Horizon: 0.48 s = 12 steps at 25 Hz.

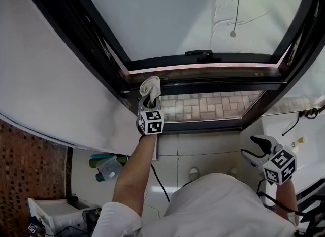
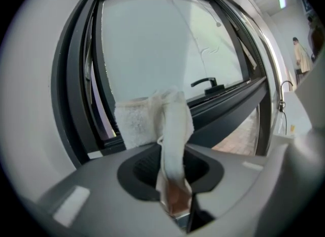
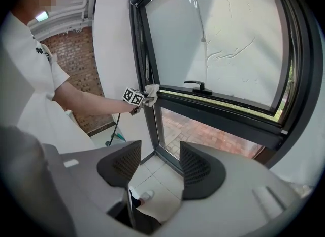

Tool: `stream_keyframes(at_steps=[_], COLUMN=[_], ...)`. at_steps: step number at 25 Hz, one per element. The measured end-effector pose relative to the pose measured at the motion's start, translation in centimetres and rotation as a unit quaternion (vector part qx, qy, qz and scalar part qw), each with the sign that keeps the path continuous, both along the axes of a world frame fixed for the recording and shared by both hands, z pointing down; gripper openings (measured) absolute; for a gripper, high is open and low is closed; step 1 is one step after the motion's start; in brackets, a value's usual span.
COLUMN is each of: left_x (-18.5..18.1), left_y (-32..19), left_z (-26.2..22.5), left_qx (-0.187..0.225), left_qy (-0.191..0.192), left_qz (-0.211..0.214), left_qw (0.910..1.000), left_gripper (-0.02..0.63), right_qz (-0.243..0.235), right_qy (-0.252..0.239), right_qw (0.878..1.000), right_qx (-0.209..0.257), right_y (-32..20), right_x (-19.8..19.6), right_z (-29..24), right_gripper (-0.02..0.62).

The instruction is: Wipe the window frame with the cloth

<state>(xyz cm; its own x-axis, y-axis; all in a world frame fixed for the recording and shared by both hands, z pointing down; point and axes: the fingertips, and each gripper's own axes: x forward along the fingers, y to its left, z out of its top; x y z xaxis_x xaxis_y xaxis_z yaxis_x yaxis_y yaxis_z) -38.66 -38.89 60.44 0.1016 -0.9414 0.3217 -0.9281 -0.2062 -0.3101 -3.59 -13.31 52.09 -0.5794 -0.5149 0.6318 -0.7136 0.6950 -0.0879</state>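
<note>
White walls and pale tiles sit around a big black metal window frame (image 1: 213, 86). Its cloudy glass pane (image 1: 177, 12) fills the top of the head view, from ten o'clock round to two o'clock. A small black handle (image 1: 199, 53) sits on the bottom bar, near twelve o'clock. Reddish paving bricks (image 1: 213, 106) show through the gap under that bar. A dark red brick wall (image 1: 30, 170) is down at eight o'clock.

The left gripper (image 1: 150, 97) is held up, a bit toward nine o'clock from the middle of the head view. Its jaws are squeezed tight on a soft white fluffy cloth (image 1: 150, 84). The cloth sticks out past the jaw tips and rests against the frame, at the corner where the side bar meets the bottom bar.

The right gripper (image 1: 255, 147) is low at four o'clock, well apart from the window. Its jaws are wide apart and hold nothing. Only pale tiles show between them.
</note>
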Motion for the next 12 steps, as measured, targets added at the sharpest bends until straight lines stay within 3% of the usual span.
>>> stream_keyframes(at_steps=[12], left_x=[11.0], left_y=[-0.2], left_z=[0.2], left_qx=[0.0], left_qy=[0.024], left_qz=[0.024], left_qw=[0.9994], left_gripper=[0.109], right_qz=[0.018], right_qy=[-0.01], right_qw=[1.0], right_qx=[-0.002], right_y=[-0.2], right_x=[7.3], right_z=[0.2], right_gripper=[0.241])
